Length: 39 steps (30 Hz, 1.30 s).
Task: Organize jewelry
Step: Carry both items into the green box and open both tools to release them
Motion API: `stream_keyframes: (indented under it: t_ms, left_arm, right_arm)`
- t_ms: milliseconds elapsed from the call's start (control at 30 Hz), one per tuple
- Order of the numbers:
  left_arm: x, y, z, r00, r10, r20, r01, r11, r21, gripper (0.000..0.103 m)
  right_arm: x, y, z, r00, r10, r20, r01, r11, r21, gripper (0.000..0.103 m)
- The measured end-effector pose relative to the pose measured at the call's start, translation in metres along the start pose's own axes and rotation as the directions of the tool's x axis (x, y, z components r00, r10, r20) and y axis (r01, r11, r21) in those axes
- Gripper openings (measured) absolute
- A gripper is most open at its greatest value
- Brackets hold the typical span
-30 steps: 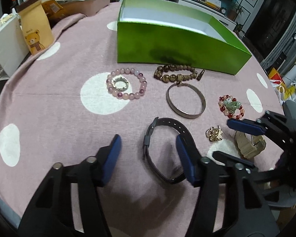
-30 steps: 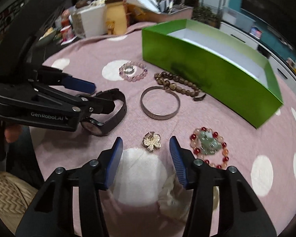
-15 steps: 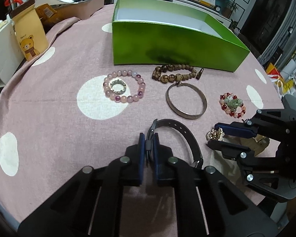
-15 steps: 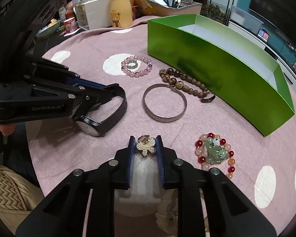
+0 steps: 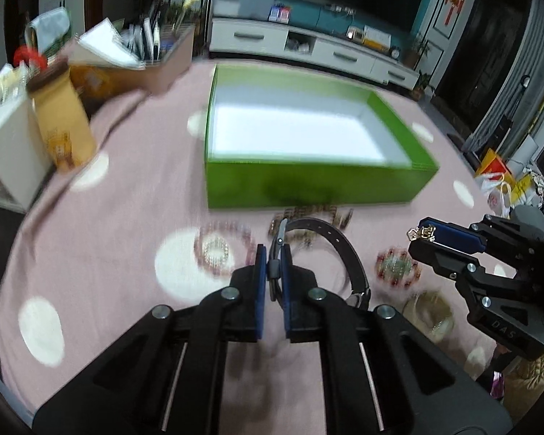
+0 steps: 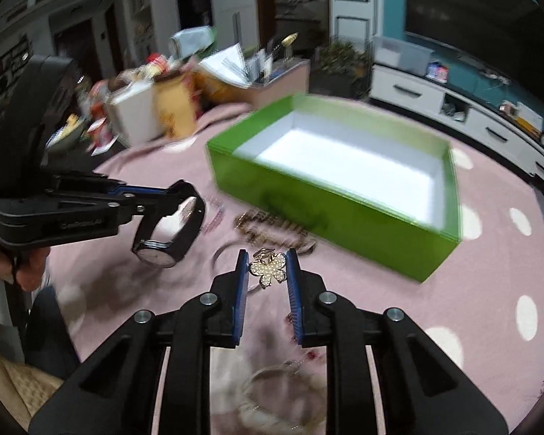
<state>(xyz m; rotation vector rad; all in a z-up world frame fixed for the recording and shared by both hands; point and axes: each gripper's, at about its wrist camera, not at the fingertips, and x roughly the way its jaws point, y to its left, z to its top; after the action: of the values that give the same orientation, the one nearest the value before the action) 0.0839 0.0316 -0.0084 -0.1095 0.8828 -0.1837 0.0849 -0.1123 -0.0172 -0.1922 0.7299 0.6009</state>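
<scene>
Two grips at once. My left gripper (image 5: 272,253) has its blue jaws pinched nearly together on the strap of the black wristwatch with a round steel-rimmed face (image 6: 170,228); from the right wrist view the watch hangs clear of the tabletop, face tilted down, strap looping out from the pads. My right gripper (image 6: 266,266) has its jaws closed partway onto the small gold flower-shaped brooch set with pale stones (image 6: 269,269), which sits between the blue pads, also lifted off the cloth. Both sets of jaws had just been closing and now sit steady on their pieces.

The tabletop (image 5: 127,217) wears a dusty pink cloth with white dots. Beyond both grippers stands the open bright-green rectangular cardboard box with a white interior (image 5: 308,181), nothing visible inside it.

On the cloth, all blurred:
- pale pink bead bracelet (image 5: 225,250) with a small silvery ring inside it, on a white dot, left of the watch strap in the left wrist view
- brown wooden bead strand (image 6: 272,226) just before the box's near wall
- red-and-green bead bracelet (image 5: 397,266) between the two grippers
- plain metal bangle, only an arc showing (image 6: 223,252) behind the right jaws

A person's hand (image 6: 21,266) grips the left gripper's handle.

Clutter crowds the far left edge: a tan paper bag (image 5: 63,123) and a white carton (image 5: 14,152).
</scene>
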Motion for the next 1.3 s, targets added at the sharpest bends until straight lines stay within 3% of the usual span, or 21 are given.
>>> stream_keyframes:
  t_ms: [167, 300, 600, 900, 1000, 1067, 1167, 1300]
  left_arm:
    - [0.002, -0.007, 0.044, 0.997, 0.036, 0.074, -0.038, 0.999, 0.032, 0.007]
    - [0.019, -0.012, 0.075, 0.993, 0.068, 0.096, -0.073, 0.996, 0.046, 0.007]
    - [0.066, -0.008, 0.105, 0.994, 0.107, 0.037, -0.108, 0.994, 0.021, 0.007]
    - [0.096, -0.004, 0.109, 0.990, 0.143, -0.016, -0.143, 0.990, 0.021, 0.011]
    - [0.095, -0.004, 0.107, 0.990, 0.142, -0.014, -0.142, 0.990, 0.015, 0.018]
    - [0.092, -0.005, 0.107, 0.991, 0.134, -0.011, -0.134, 0.991, 0.012, 0.027]
    - [0.087, -0.007, 0.107, 0.991, 0.137, 0.005, -0.137, 0.990, 0.015, 0.042]
    - [0.076, -0.012, 0.106, 0.990, 0.137, 0.024, -0.137, 0.990, 0.028, 0.051]
  right_arm:
    - [-0.001, -0.029, 0.027, 0.996, -0.077, 0.053, 0.073, 0.994, 0.077, 0.021]
    - [0.010, -0.051, 0.048, 0.995, -0.082, 0.065, 0.071, 0.987, 0.144, 0.021]
    - [0.054, -0.080, 0.073, 0.997, -0.077, 0.017, 0.071, 0.971, 0.229, 0.021]
    - [0.087, -0.098, 0.069, 0.995, -0.075, -0.070, 0.092, 0.957, 0.275, 0.021]
    - [0.088, -0.100, 0.067, 0.993, -0.082, -0.080, 0.101, 0.954, 0.282, 0.025]
    - [0.084, -0.101, 0.066, 0.993, -0.093, -0.077, 0.111, 0.951, 0.288, 0.040]
    - [0.078, -0.102, 0.064, 0.993, -0.098, -0.065, 0.113, 0.946, 0.305, 0.043]
    - [0.062, -0.102, 0.060, 0.994, -0.100, -0.043, 0.109, 0.941, 0.320, 0.049]
